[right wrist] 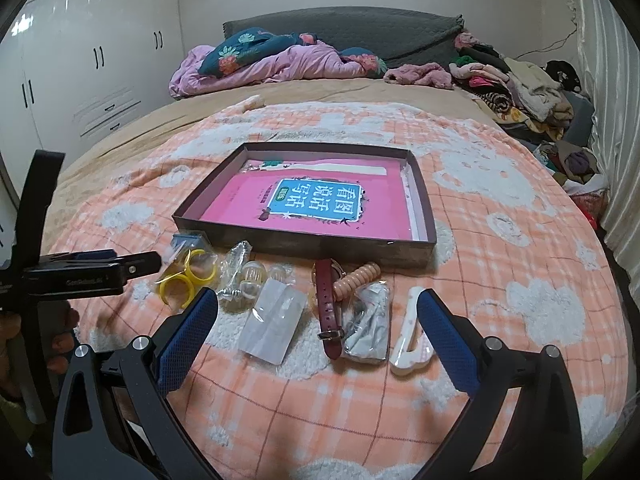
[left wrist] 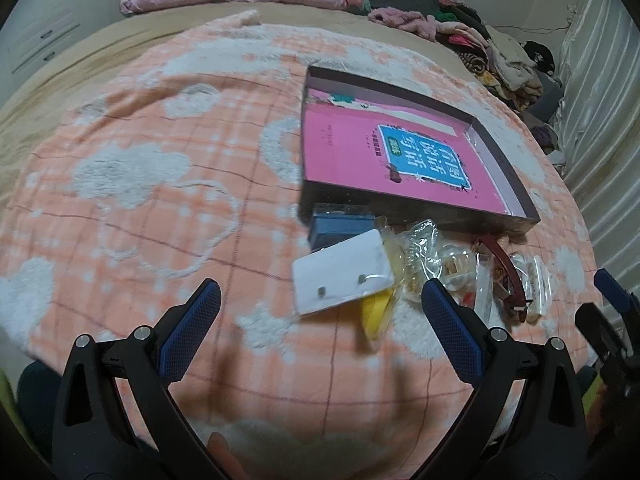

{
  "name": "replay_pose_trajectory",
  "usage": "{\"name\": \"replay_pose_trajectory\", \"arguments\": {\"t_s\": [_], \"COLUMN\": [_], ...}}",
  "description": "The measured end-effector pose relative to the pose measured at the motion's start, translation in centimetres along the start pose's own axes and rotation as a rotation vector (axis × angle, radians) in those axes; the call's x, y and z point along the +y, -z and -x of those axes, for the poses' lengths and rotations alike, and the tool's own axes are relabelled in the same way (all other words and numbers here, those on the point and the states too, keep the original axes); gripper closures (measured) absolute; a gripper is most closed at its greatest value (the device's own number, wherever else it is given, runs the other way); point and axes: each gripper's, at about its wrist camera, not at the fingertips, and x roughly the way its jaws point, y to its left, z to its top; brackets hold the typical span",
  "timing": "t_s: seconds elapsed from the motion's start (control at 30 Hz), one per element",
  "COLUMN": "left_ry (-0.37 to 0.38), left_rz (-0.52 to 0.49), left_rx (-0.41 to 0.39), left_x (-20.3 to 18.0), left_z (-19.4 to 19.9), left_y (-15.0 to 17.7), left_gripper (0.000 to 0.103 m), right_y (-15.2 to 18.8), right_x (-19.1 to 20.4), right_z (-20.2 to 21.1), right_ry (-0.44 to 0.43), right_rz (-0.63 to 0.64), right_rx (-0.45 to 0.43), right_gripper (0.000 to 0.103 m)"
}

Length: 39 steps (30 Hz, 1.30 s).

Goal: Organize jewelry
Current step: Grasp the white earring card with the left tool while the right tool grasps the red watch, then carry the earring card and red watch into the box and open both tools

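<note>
A shallow dark box point(right wrist: 224, 190) with a pink book point(right wrist: 316, 204) inside lies on the blanket; it also shows in the left wrist view point(left wrist: 516, 184). In front of it lies a row of jewelry: yellow bangles point(right wrist: 188, 278), clear bagged pieces point(right wrist: 244, 276), a white card packet point(right wrist: 274, 326), a maroon watch strap point(right wrist: 328, 304), a peach coil hair tie point(right wrist: 356, 280), a grey bagged item point(right wrist: 370, 328) and a white hair clip point(right wrist: 410, 340). My right gripper point(right wrist: 318, 306) is open above the row. My left gripper point(left wrist: 320, 294) is open over a white card point(left wrist: 340, 276) at the row's left end.
An orange and white checked blanket point(right wrist: 480, 240) covers the bed. A purple quilt point(right wrist: 276, 60) and a pile of clothes point(right wrist: 520, 84) lie at the far end. White wardrobes point(right wrist: 80, 60) stand on the left. A curtain point(right wrist: 612, 80) hangs on the right.
</note>
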Motion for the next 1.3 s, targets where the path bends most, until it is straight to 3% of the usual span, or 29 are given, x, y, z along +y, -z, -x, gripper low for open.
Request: {"name": "replay_pose_trajectory", "arguments": {"t_s": [0.33,0.5,0.6,0.73,0.8,0.93,1.07,1.3], "left_ry": [0.098,0.142,0.170,0.177,0.187,0.195,0.200,0.185], "left_rz": [0.099,0.105,0.080,0.051,0.045,0.039,0.032,0.018], "left_rx": [0.077,0.077,0.060,0.051,0.048,0.042,0.031,-0.005], "left_x": [1.3,1.8,1.6,1.1,1.1,1.3,1.2,1.5], "left_z": [-3.3,-3.7,-3.7,-3.9,-3.9,-3.8,-3.4,-1.9], "left_y": [-0.4,-0.2,-0.3,-0.3,-0.3,-0.4,-0.3,-0.7], "left_gripper": [0.010,0.024,0.035,0.036,0.042,0.042,0.042,0.042], "right_y": [0.3,0.3,0.2,0.3,0.3,0.4,0.7,0.8], "right_x": [-0.2,-0.6,-0.9,-1.2,-1.1,-1.1,-1.2,-2.1], "right_z": [-2.2,-3.3,-4.3,-6.0,-6.9,-8.4,-9.6,-8.1], "right_ry": [0.000,0.004,-0.004,-0.020,-0.025,-0.037,-0.059,-0.129], "right_rz": [0.008,0.009,0.010,0.010,0.016,0.021,0.014,-0.055], "right_rx": [0.031,0.044,0.068,0.115,0.134,0.167,0.206,0.174], "right_gripper": [0.005,0.006,0.022,0.040,0.048,0.061,0.088,0.090]}}
